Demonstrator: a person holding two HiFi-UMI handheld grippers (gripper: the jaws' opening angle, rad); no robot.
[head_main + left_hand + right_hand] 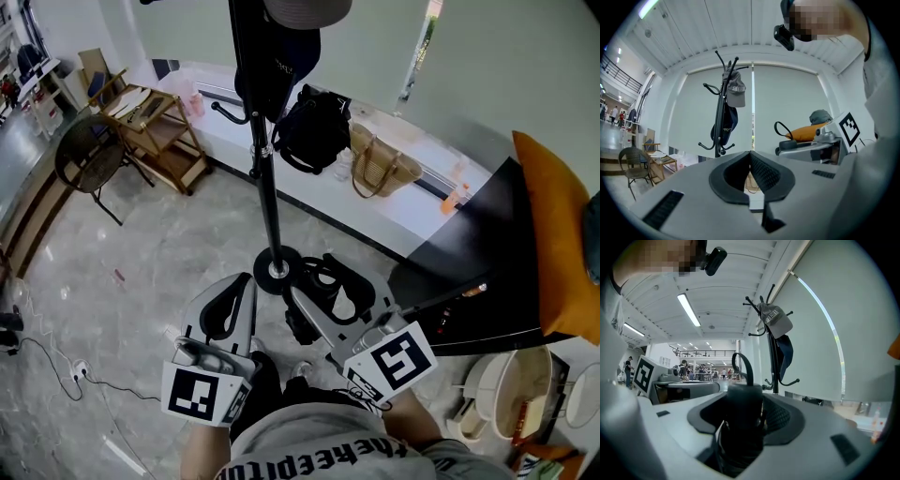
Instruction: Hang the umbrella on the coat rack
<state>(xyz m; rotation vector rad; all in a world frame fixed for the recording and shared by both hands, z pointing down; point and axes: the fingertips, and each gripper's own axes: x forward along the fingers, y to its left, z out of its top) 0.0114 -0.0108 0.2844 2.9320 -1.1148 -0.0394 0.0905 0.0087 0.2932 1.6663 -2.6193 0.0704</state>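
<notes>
1. Your right gripper (745, 399) has its fingers pinching the folded black umbrella (739, 427). The umbrella's wrist strap (743, 366) loops up past the fingertips.
2. Your left gripper (751, 157) has its fingers pressed together at the tips, with nothing between them.
3. In the head view both grippers sit low in front of you, side by side. They're aimed at the coat rack (266, 187), and its round base (278, 272) stands on the marble floor (141, 244) just beyond the fingertips.
4. So the umbrella's in your right gripper, near the foot of the rack, and not on any hook yet.
5. The rack carries a grey cap (305, 9) up top and a dark cap (279, 66) under it.
6. Behind the pole, a black bag (314, 127) and a woven tote (380, 169) sit on the low white ledge (412, 211).
</notes>
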